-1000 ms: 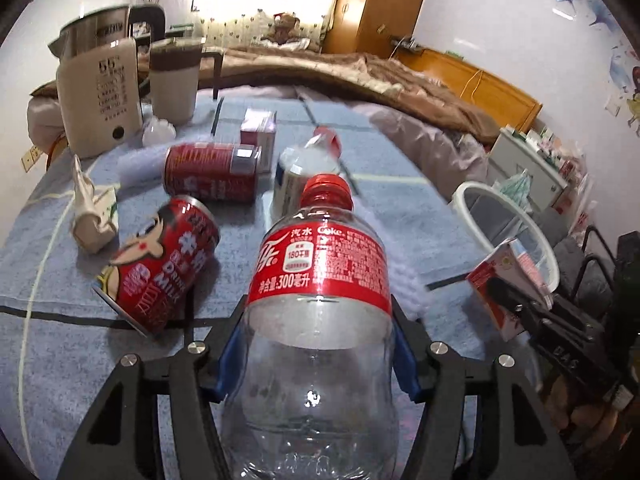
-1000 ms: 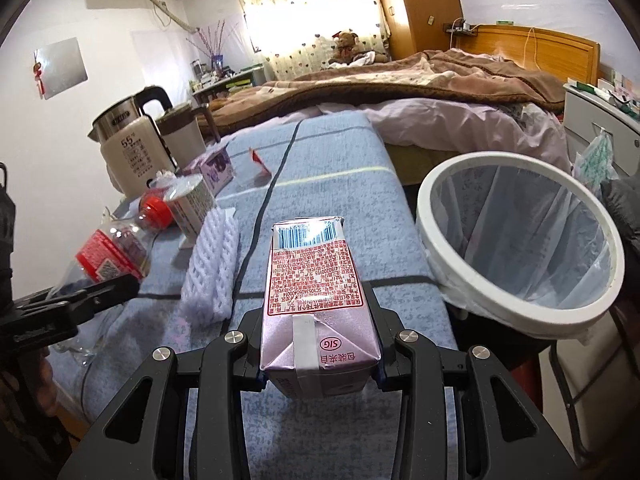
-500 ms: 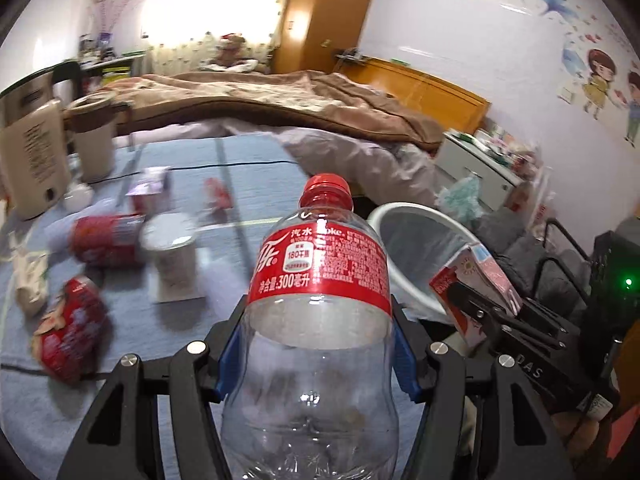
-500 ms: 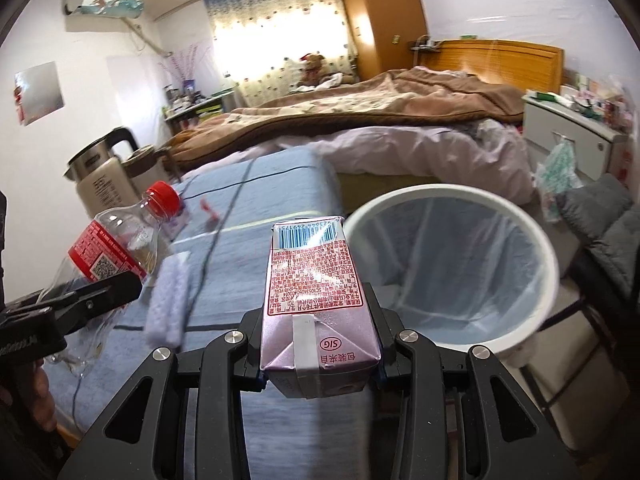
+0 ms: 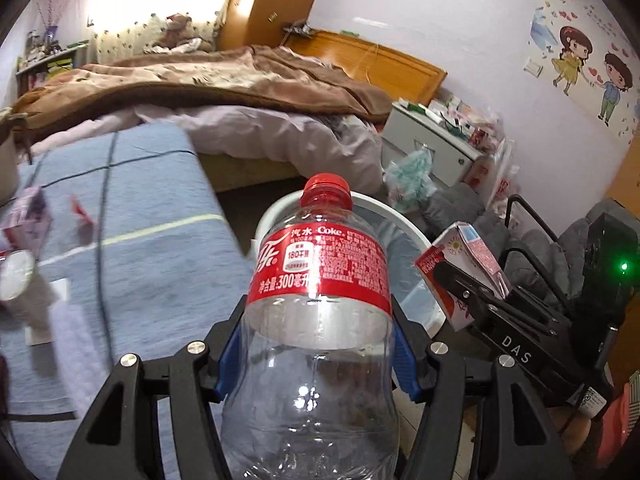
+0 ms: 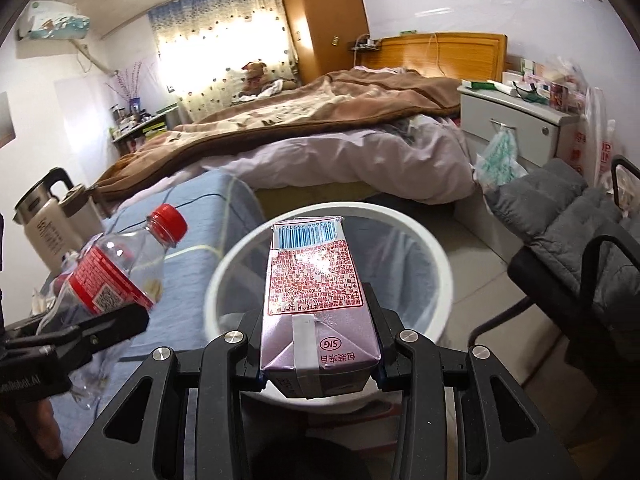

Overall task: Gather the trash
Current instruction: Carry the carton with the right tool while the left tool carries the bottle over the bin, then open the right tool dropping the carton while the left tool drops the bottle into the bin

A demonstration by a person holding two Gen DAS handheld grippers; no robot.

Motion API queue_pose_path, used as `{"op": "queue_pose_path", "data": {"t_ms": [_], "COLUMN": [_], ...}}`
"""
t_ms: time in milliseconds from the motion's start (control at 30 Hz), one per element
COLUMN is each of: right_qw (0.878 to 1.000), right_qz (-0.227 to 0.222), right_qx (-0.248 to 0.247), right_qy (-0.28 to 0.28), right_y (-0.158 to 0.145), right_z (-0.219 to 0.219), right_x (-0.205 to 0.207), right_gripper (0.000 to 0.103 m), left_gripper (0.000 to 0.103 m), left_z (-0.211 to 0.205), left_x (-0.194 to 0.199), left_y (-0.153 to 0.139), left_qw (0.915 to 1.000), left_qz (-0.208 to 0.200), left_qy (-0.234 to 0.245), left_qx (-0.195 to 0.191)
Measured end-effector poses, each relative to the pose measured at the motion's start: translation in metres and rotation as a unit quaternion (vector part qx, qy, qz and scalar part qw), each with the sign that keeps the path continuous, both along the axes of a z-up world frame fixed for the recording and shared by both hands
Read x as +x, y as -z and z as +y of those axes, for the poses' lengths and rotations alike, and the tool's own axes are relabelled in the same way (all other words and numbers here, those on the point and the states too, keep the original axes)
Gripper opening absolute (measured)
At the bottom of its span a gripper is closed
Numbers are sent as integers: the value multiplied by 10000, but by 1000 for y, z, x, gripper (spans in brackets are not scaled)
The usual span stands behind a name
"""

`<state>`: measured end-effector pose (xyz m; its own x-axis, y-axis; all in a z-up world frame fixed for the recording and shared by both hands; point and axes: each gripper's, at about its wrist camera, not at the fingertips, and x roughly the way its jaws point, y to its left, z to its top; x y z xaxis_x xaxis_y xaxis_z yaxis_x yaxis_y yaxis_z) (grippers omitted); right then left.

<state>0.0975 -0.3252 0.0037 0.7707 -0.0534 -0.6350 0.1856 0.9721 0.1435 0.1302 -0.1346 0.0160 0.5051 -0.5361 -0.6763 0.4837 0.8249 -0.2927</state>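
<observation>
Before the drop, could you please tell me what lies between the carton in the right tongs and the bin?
Nothing: in the right wrist view the carton, clamped in the right tongs, shows directly against the bin, with only air between.

The clear plastic bottle (image 5: 316, 320) at the centre of the left wrist view wears a red label reading "Coke", Chinese characters, "180" in a small white panel and "300" in the line below. At lower right of that view, a black gripper body (image 5: 516, 350) carries the white letters "DAS". In the right wrist view, the pink carton (image 6: 316, 300) at centre shows a barcode with digits too small to read, dense red Chinese print, and "SIG" in a red oval, upside down.
</observation>
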Motion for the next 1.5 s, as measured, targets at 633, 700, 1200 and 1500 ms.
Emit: {"op": "queue_pose_path", "data": {"t_ms": [633,700,1200,1500], "right_qw": [9971,9971,9986,9998], "right_qz": [758,755,447,109], "right_qx": [-22,-32,193,144], "right_qy": [-29,-20,191,-107], "right_y": [41,43,29,8], "right_z": [-47,-48,-41,5], "right_x": [41,41,18,0], "right_gripper": [38,47,60,60], "left_gripper": [67,76,80,80], "left_z": [-58,-57,-26,31], "left_x": [33,34,19,-2], "left_y": [22,22,12,6], "left_qw": [9994,9995,9995,9972], "left_qz": [228,247,43,-136], "left_qy": [62,59,-227,-694], "left_qx": [270,180,199,227]}}
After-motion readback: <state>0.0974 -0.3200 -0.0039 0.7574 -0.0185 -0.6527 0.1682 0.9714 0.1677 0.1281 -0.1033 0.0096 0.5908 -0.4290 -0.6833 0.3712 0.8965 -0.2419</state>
